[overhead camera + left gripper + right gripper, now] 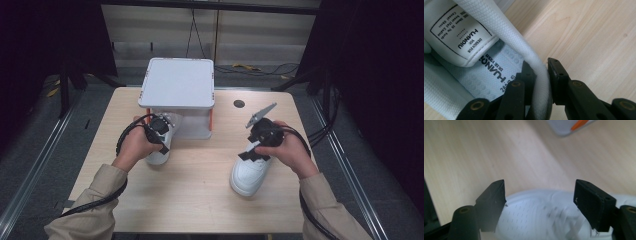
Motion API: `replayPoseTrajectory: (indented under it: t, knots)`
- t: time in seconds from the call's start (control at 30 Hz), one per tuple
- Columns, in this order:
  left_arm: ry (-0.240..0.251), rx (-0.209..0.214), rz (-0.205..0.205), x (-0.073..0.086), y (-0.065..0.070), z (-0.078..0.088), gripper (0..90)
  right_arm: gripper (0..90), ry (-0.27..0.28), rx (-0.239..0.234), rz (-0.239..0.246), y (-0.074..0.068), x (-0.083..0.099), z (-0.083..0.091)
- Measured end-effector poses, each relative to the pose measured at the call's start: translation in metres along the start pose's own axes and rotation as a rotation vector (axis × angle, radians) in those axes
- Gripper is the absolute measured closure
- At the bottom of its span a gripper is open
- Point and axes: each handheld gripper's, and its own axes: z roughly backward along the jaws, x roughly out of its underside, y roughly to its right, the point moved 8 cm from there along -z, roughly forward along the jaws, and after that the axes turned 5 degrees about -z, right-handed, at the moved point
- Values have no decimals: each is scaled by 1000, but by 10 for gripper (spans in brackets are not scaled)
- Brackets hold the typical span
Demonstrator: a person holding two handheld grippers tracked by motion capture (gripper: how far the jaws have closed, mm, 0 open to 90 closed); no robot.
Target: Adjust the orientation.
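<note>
Wooden counter (200, 170) fills the middle of the high view, a light plank top with a person's two sleeved forearms coming in from the bottom edge. At its far side stands a white box (177, 82) with a flat lid and orange corner trim. Two white shoes lie on the counter, well apart. The left shoe (161, 145) rests just in front of the box; the right shoe (248, 175) lies nearer the person, toe pointing toward them. The left hand-held gripper (540, 75) is clamped on the left shoe's padded collar, one jaw inside and one outside. The right hand-held gripper (540, 195) hangs over the right shoe's toe with its jaws spread wide, touching nothing. As a judgement, the work looks half begun: one shoe is gripped, the other awaits a grasp, and neither has been moved to the box.
</note>
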Motion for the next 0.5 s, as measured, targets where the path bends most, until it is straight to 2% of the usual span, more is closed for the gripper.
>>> replayPoseTrajectory:
  t: [0.07, 0.13, 0.2, 0.23, 0.3, 0.33, 0.37, 0.4, 0.47, 0.5]
  knots:
    - [12, 4, -4, 1, -1, 1, 731, 303, 41, 23, -18, 6, -20, 1]
    - [17, -8, -17, 2, -1, 4, 628, 342, 54, 30, -19, 9, -35, 2]
    - [18, -11, -25, 2, -1, 6, 576, 393, 57, 46, -20, 13, -51, 2]
    - [33, -23, -39, 3, -1, 12, 561, 397, 51, 66, -9, 17, -60, 3]
    - [54, -38, -61, 3, -2, 22, 523, 431, 69, 65, -23, 18, -74, 3]
    - [54, -38, -61, 3, -2, 22, 510, 431, 69, 65, -23, 18, -74, 3]
    - [65, -45, -70, 3, -1, 30, 513, 447, 86, 64, -63, 19, -92, 2]
    - [79, -44, -78, 3, 1, 36, 512, 463, 89, 76, -77, 20, -98, 2]
    - [86, -36, -76, 4, 4, 46, 517, 485, 94, 111, -69, 20, -115, 0]
    - [78, -18, -66, 6, 8, 51, 552, 513, 95, 116, -67, 20, -121, -2]
